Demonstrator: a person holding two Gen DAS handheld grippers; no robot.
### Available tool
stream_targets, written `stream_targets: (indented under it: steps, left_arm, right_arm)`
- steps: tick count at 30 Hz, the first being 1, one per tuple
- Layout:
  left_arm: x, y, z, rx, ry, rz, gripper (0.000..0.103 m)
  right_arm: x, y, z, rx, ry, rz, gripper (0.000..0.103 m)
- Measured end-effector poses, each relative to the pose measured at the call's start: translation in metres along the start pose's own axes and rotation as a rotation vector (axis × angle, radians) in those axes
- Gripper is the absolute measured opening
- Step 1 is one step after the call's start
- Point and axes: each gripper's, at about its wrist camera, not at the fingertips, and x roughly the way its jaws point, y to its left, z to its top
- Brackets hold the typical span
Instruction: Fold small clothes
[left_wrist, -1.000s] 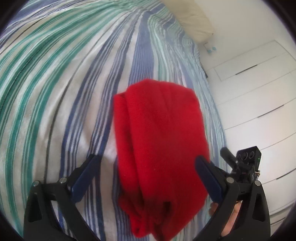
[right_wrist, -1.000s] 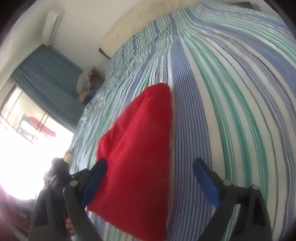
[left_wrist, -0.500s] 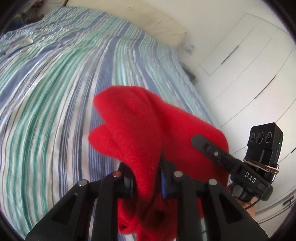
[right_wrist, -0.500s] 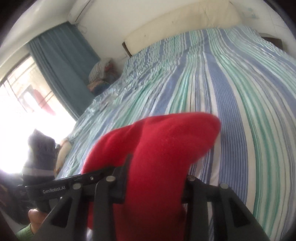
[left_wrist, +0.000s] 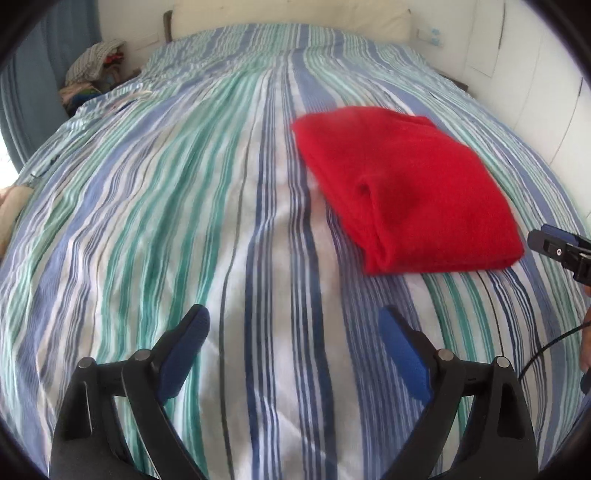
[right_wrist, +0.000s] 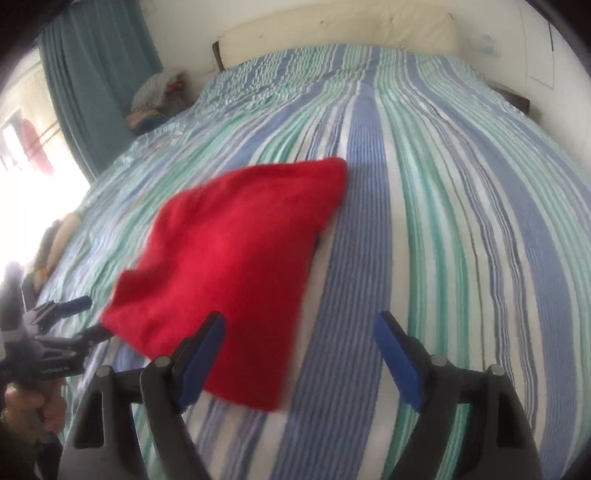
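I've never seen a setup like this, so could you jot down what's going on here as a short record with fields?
setting: bed with a striped bedspread
garment: red folded cloth, lying flat on the bedspread
left hand-held gripper: jaws opening, nothing between them, cloth ahead and to its right
right hand-held gripper: jaws opening, no pad pressing the cloth, its left finger over the cloth's near edge
headboard: cream, at the far end
background: pile of clothes beside a blue curtain
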Motion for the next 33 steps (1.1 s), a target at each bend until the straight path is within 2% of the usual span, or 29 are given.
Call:
stream_targets:
  steps: [1,4,6,10,13,16,20,25,33]
  left_arm:
    - [-0.011,-0.003,-0.010,-0.009,-0.021,0.021,0.100]
    - [-0.037,-0.016,-0.018,0.010,-0.077,0.073,0.100]
    - [-0.053,-0.027,-0.014,0.056,-0.105,0.125,0.100]
    - [-0.093,-0.036,-0.014,0.075,-0.213,0.231,0.100]
    - [-0.113,-0.039,-0.017,0.081,-0.283,0.276,0.100]
    - [-0.128,-0.040,-0.023,0.055,-0.276,0.239,0.100]
    - [-0.147,-0.043,-0.029,0.008,-0.251,0.140,0.100]
    - [-0.156,-0.053,-0.033,0.066,-0.253,0.052,0.102]
    - [-0.153,-0.059,-0.035,0.064,-0.211,0.140,0.102]
  right_arm:
    - [-0.010,0.002,-0.018,-0.008,-0.008,-0.028,0.083]
    - [-0.051,0.014,-0.057,-0.045,-0.089,-0.113,0.101]
    - [-0.080,0.022,-0.074,-0.054,-0.154,-0.146,0.103]
    - [-0.128,0.030,-0.096,-0.034,-0.260,-0.121,0.103]
    - [-0.149,0.036,-0.100,-0.044,-0.286,-0.111,0.103]
    - [-0.161,0.049,-0.096,-0.074,-0.269,-0.113,0.103]
    - [-0.167,0.061,-0.092,-0.071,-0.144,-0.159,0.103]
    - [-0.180,0.069,-0.100,-0.075,-0.097,-0.178,0.103]
    - [-0.185,0.079,-0.107,-0.090,-0.094,-0.178,0.103]
